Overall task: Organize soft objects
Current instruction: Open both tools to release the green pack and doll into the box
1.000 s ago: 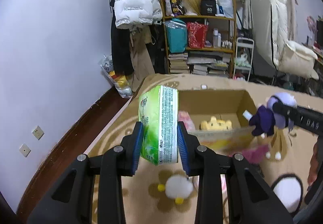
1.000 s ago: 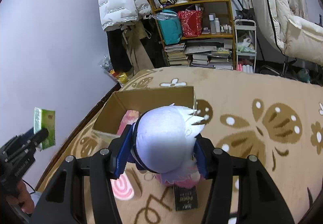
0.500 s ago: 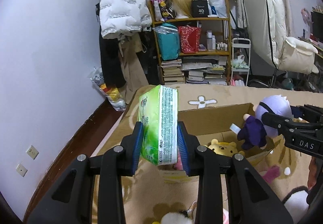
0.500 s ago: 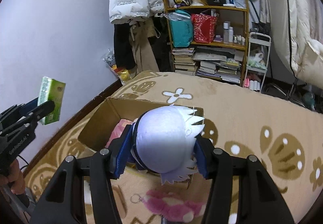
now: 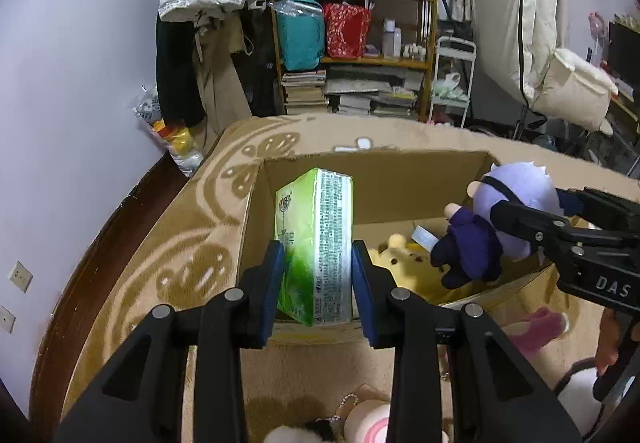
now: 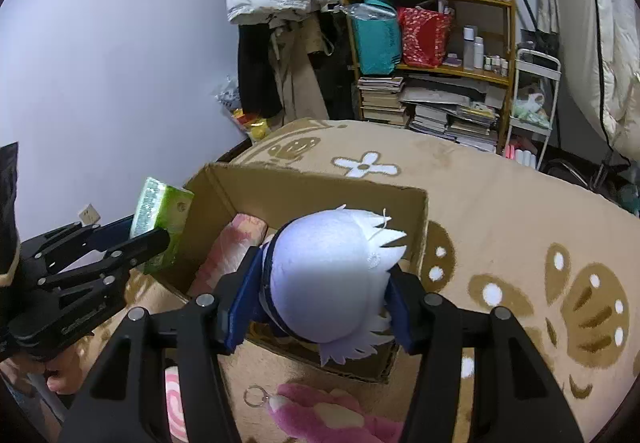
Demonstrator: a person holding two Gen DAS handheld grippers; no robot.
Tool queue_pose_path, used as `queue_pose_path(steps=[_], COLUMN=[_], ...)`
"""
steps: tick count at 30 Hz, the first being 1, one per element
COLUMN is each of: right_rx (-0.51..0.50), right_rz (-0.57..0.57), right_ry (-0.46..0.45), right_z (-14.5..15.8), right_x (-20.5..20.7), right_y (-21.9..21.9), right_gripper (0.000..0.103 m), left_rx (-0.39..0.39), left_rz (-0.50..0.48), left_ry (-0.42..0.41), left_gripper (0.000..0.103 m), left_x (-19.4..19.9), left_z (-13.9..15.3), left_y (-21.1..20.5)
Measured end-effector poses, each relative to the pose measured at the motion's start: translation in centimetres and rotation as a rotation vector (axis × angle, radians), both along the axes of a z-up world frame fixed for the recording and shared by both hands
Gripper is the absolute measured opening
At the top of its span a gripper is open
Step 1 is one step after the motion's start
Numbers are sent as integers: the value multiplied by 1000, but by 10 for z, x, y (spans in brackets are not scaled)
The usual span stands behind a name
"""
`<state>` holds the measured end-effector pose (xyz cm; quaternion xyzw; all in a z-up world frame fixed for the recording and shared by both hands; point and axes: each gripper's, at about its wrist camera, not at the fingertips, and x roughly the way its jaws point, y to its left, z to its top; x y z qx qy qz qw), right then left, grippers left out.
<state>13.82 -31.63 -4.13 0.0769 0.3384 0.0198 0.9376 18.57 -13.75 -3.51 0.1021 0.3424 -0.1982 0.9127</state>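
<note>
The green tissue pack (image 5: 315, 243), light and squashy under slick film, is clamped across its narrow sides by the left gripper (image 5: 318, 275), hanging over the cardboard box (image 5: 376, 179) at its 9 o'clock wall. The right gripper (image 6: 318, 297) pinches the pale-haired, dark-clothed plush doll (image 6: 328, 275) by its soft head, probably above the 3 o'clock side.
</note>
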Motion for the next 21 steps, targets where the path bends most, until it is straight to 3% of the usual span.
queue_pose_path(steps=[6,9,13,16,19,21], right_rx=[13,25,45,53,59,59], right_rz=[-11,-20,-34,-41,-41,-50], right_ry=[31,38,32,35,34,28], right_z=[-10,-10,-7,-7,-5,-3], right_x=[1,0,-4,-4,-7,-9], right_y=[-5,-8,-11,-12,-11,-11], right_gripper=[62,62,63,63,79,81], left_rx=[7,36,15,53,68,55], left_rz=[-16,-20,-22,0,38,69], left_ry=[28,5,17,-3,-5,6], left_gripper=[33,33,33,35,40,40], left_x=[2,1,0,-4,-6,-6], left_z=[-6,-5,-3,-2,0,3], left_y=[-6,-7,-5,-4,1,9])
